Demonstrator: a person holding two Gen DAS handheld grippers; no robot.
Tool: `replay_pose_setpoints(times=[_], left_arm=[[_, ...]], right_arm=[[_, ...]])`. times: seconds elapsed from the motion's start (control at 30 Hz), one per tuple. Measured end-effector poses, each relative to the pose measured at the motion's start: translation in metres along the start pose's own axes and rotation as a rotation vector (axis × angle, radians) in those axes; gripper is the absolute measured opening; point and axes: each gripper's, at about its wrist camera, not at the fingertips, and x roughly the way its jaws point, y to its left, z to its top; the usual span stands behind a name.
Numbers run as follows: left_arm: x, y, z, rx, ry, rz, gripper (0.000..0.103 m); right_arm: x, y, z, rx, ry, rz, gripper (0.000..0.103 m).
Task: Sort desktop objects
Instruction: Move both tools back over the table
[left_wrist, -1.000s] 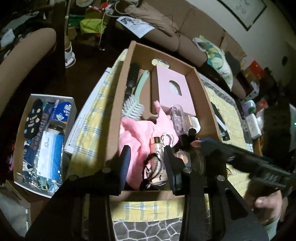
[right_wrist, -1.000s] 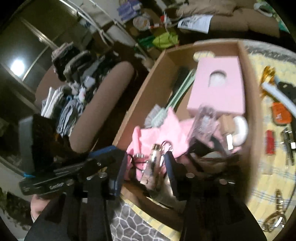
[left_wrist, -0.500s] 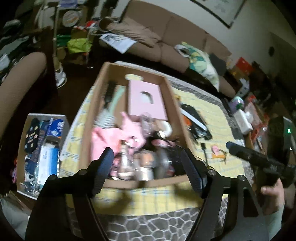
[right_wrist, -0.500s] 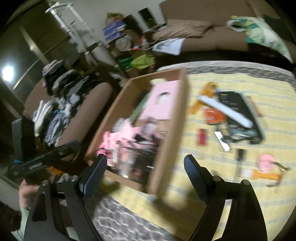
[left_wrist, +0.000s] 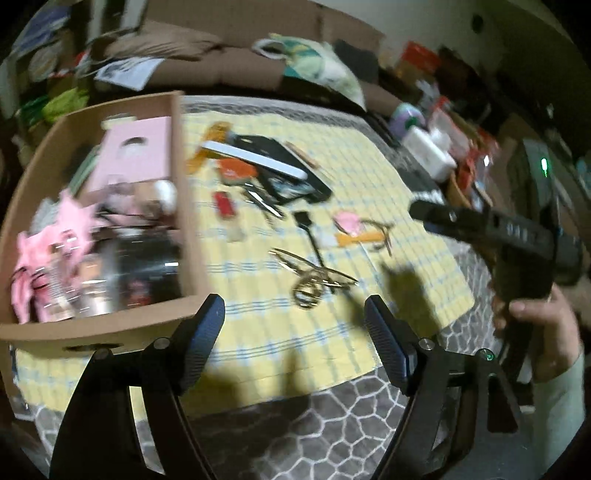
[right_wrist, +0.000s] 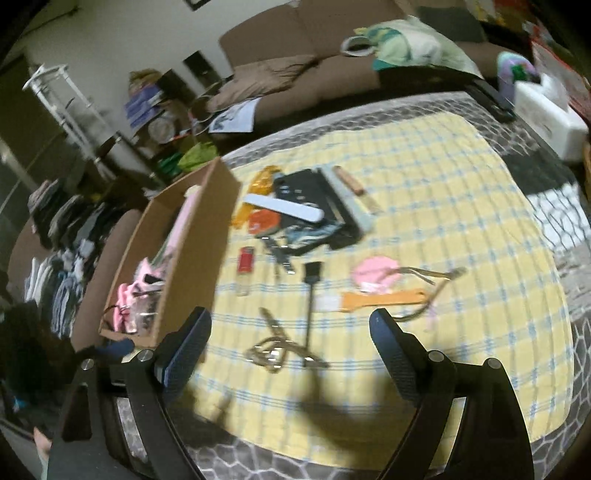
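Your left tongs (left_wrist: 294, 321) are spread wide with nothing between them, hanging above the near part of the yellow checked cloth (left_wrist: 369, 177) that covers the table. Your right tongs (right_wrist: 290, 330) are just as wide apart and hold nothing; they hover over the same cloth, above the gold scissors (right_wrist: 275, 347).

The cardboard box (left_wrist: 184, 206) sits at the left side of the cloth. Inside it you can see a pink carton (left_wrist: 136, 155) toward the far end and a pink cloth (left_wrist: 66, 218) among a blurred jumble of small items nearer you.

The things not yet in the box lie spread on the cloth to its right. The gold scissors (left_wrist: 314, 277) are nearest you, and a black brush (left_wrist: 308, 232) with a thin handle lies just beside them. A red lighter (left_wrist: 224, 203) rests close to the box wall. Farther back a white nail file (left_wrist: 255, 160) lies across a black case (left_wrist: 284, 173), with an orange disc (left_wrist: 236, 171) beside it. To the right, a pink puff (left_wrist: 349, 221) sits next to an orange strip (left_wrist: 360, 239).

In the left view, your right hand (left_wrist: 543, 325) grips the handle of the other tool at the right edge.
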Motion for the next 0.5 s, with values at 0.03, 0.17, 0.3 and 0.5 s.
replay_pose_setpoints(times=[0.03,0.17,0.3,0.5], left_arm=[[0.009,-0.01,-0.001,0.031,0.008,0.015,0.076],[0.037,-0.034,-0.003,0.12,0.021,0.066,0.076],[0.065,-0.045,-0.002,0.176,0.034,0.116,0.076],[0.103,-0.047,-0.002,0.212,0.076,0.159,0.075]], right_arm=[[-0.001,-0.005,0.0,0.007,0.0,-0.004,0.09],[-0.004,-0.032,0.002,0.047,-0.009,-0.024,0.09],[-0.005,-0.054,0.006,0.077,-0.022,-0.042,0.09],[0.001,-0.088,0.012,0.134,-0.03,-0.079,0.091]])
